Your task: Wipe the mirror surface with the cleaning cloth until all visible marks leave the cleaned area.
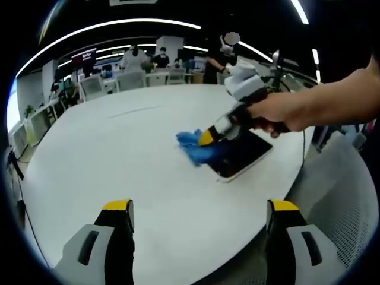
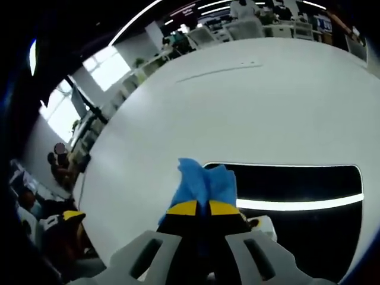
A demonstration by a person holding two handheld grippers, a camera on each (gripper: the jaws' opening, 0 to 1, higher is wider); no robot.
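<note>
Mirror (image 2: 297,219) lay flat near tabletop (image 1: 136,148) edge. Our right tongs (image 2: 198,208) were clamped on blue cloth (image 2: 202,181), pressed at mirror's end. Left tongs (image 1: 199,217) hung wide open, empty, well apart. No marks discernible; we judged wiping underway, unfinished.

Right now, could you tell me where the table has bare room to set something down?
The table is bare beyond and beside the mirror. It is crowded only at the mirror's edge, where the right gripper presses the cloth.
</note>
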